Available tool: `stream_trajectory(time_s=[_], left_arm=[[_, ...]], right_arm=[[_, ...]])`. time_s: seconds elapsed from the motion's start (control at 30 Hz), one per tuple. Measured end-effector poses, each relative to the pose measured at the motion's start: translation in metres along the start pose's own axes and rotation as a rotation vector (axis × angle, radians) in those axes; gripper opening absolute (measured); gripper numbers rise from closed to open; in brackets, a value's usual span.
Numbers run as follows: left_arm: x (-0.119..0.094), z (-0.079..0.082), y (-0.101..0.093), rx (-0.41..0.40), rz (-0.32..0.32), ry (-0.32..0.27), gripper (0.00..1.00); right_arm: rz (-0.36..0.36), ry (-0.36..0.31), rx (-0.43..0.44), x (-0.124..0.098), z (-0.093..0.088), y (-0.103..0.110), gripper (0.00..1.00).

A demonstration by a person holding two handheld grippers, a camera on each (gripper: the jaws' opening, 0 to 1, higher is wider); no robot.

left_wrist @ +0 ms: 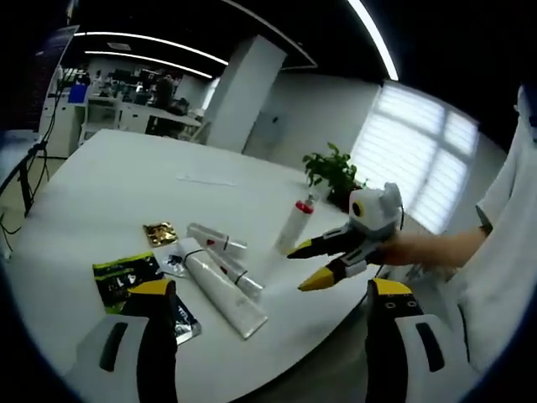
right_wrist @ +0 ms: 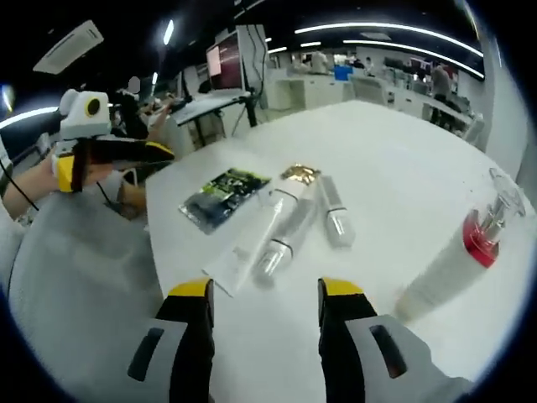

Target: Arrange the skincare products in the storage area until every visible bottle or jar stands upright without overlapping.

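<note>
Skincare tubes (right_wrist: 281,227) lie flat and overlapping mid-table beside one upright red-collared bottle (right_wrist: 457,256); both grippers, left (left_wrist: 273,290) and right (right_wrist: 264,290), hover open and empty, so grasping a tube apparently comes next.

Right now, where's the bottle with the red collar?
The bottle stands upright on the white table, apart from the lying tubes, toward the plant in the left gripper view. In the right gripper view it sits far right.
</note>
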State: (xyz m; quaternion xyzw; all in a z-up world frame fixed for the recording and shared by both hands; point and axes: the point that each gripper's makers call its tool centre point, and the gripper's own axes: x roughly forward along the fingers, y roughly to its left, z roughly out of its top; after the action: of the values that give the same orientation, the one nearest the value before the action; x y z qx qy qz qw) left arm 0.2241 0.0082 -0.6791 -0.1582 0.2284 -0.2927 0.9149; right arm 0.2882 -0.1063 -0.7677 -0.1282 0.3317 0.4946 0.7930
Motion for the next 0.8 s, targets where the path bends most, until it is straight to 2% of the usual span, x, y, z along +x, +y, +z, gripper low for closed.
stream_trajectory(time_s=[0.33, 0.43, 0.63, 0.8], left_arm=[[0.0, 0.003, 0.002, -0.01, 0.005, -0.015, 0.85], [-0.001, 0.003, 0.003, -0.016, 0.006, -0.018, 0.85], [0.001, 0.0, 0.003, -0.015, -0.001, -0.002, 0.85], [0.001, 0.0, 0.001, -0.024, -0.005, 0.001, 0.85]], right_arm=[[-0.05, 0.064, 0.024, 0.041, 0.005, -0.001, 0.4], [-0.079, 0.12, -0.006, 0.054, -0.004, -0.003, 0.38], [-0.124, 0.14, -0.019, 0.064, -0.007, -0.008, 0.3], [-0.138, 0.155, -0.023, 0.065, -0.011, -0.011, 0.28]])
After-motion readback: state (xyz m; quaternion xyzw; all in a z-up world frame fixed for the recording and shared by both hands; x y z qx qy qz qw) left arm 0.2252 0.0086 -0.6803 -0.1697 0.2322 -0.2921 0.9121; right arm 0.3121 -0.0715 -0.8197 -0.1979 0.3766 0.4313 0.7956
